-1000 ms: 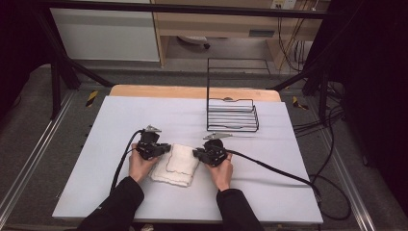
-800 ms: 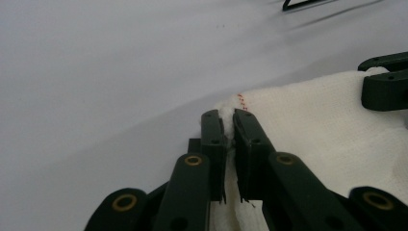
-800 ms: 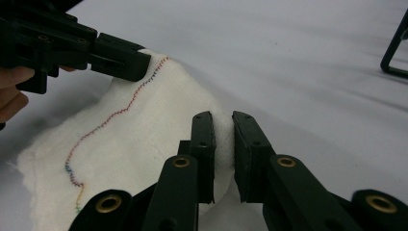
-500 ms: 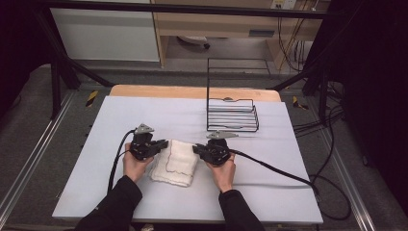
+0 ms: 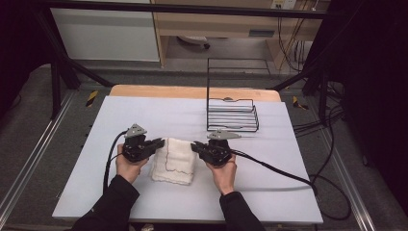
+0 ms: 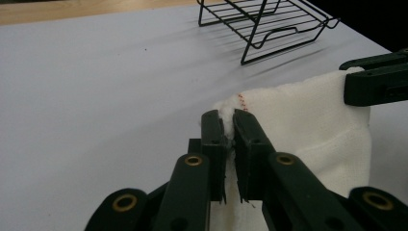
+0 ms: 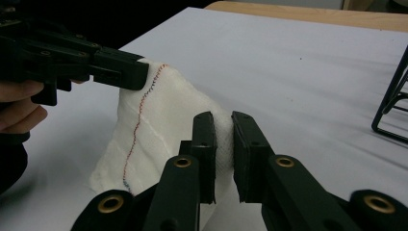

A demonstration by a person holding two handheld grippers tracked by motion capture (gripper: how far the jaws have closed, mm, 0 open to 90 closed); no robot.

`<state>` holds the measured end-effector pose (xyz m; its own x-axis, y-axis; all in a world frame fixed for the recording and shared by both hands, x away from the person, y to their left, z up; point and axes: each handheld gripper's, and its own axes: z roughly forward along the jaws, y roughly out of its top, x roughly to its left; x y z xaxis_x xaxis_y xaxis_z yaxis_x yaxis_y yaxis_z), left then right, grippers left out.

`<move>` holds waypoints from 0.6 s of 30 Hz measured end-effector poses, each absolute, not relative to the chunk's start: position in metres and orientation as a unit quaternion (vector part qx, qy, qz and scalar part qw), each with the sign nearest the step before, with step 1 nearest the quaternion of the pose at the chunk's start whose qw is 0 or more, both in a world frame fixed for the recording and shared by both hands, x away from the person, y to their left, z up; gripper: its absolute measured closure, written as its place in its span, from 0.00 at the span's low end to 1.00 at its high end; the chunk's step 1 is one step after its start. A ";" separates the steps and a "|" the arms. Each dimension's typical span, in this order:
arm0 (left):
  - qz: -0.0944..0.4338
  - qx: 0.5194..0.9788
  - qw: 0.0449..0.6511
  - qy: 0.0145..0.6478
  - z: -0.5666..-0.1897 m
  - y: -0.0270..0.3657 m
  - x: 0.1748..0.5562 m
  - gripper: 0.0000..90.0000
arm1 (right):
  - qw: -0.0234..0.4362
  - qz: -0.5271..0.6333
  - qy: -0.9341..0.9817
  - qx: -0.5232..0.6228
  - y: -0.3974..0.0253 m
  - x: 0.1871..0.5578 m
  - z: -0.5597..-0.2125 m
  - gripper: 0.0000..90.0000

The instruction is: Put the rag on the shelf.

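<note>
Two corners of the white cloth (image 5: 173, 160) are pinched, one by each of your grippers, so the grab is done; judging by the lifted far edge, a fold or spread is what's left, and I can't tell which. Nearest you in the high view, lower centre of the frame, your hands hold the left gripper (image 5: 156, 143) and right gripper (image 5: 196, 146) at the cloth's far corners, while its near part lies flat on the white table (image 5: 115, 115). Left gripper view: jaws together, clamped on a bunched corner with red stitching, low centre of frame, your other gripper biting the cloth at the right edge. Right gripper view: jaws clamped on the cloth too, with a thin wad between them, and the stitched hem runs down the draped fold, which the high view barely resolves. Farther back, upper right of centre in the high view, the black wire rack (image 5: 232, 114) stands well apart from the cloth, with nothing in it.
</note>
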<state>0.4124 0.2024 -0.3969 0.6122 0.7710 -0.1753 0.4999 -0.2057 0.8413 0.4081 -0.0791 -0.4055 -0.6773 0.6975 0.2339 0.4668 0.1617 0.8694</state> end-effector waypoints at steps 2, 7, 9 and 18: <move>0.143 0.763 0.475 0.414 -0.395 0.203 0.411 0.92 | 0.111 0.522 0.753 0.385 -0.080 0.407 -0.404 0.90; 0.159 0.758 0.486 0.404 -0.388 0.201 0.404 0.92 | 0.119 0.533 0.745 0.383 -0.083 0.404 -0.396 0.90; 0.164 0.757 0.490 0.401 -0.386 0.201 0.401 0.92 | 0.121 0.536 0.744 0.380 -0.084 0.403 -0.395 0.90; 0.187 0.741 0.513 0.391 -0.375 0.202 0.392 0.92 | 0.143 0.556 0.736 0.358 -0.086 0.396 -0.379 0.90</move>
